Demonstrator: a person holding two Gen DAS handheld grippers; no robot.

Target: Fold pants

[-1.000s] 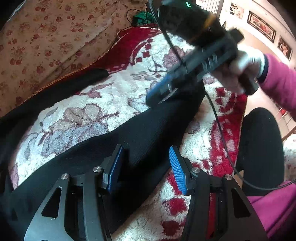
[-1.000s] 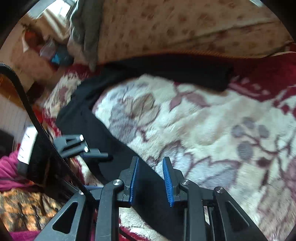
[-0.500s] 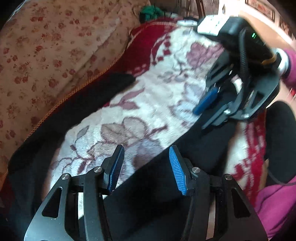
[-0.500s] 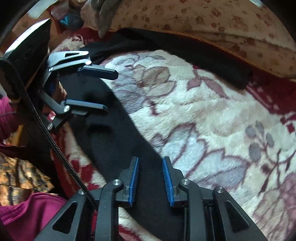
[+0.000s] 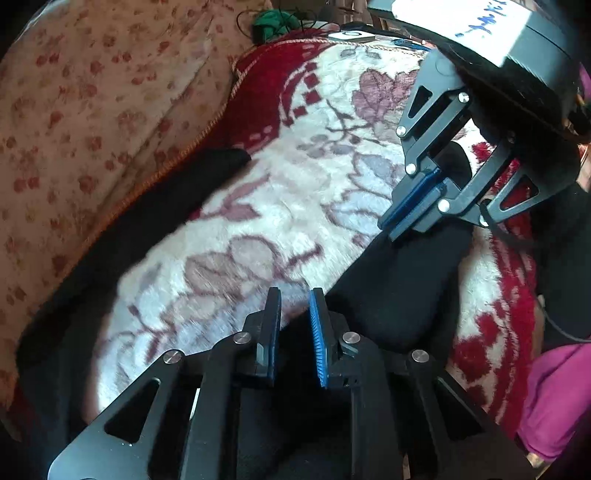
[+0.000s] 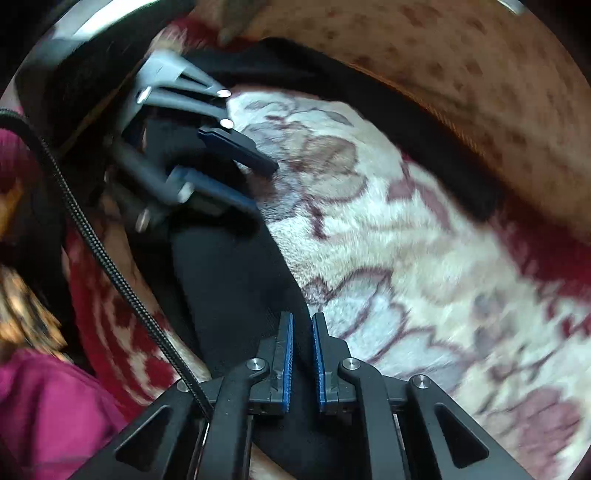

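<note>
Black pants [image 5: 399, 280] lie on a cream and red floral blanket [image 5: 295, 192]. One leg runs under both grippers, and the other leg [image 5: 147, 206] lies along the sofa back. My left gripper [image 5: 295, 295] sits over that leg's inner edge. Its jaws are closing to a narrow gap with the edge between them, and I see no pad pressing. In the right wrist view the left gripper [image 6: 264, 186] is blurred, its fingers still apart. My right gripper [image 6: 303, 321] is shut on the same leg [image 6: 229, 280] further along, and in the left wrist view the right gripper [image 5: 386, 227] has its pads together.
A beige flowered sofa back [image 5: 92, 92] rises behind the blanket. A person's pink sleeve [image 5: 554, 398] and dark leg are at the near side. A braided cable [image 6: 99, 251] hangs across the left of the right wrist view. A green bundle [image 5: 273, 22] lies at the far end.
The left jaws have gone from wide apart to a narrow gap over the leg's edge. The right jaws have drawn together on the fabric, and the right gripper has rolled and come closer.
</note>
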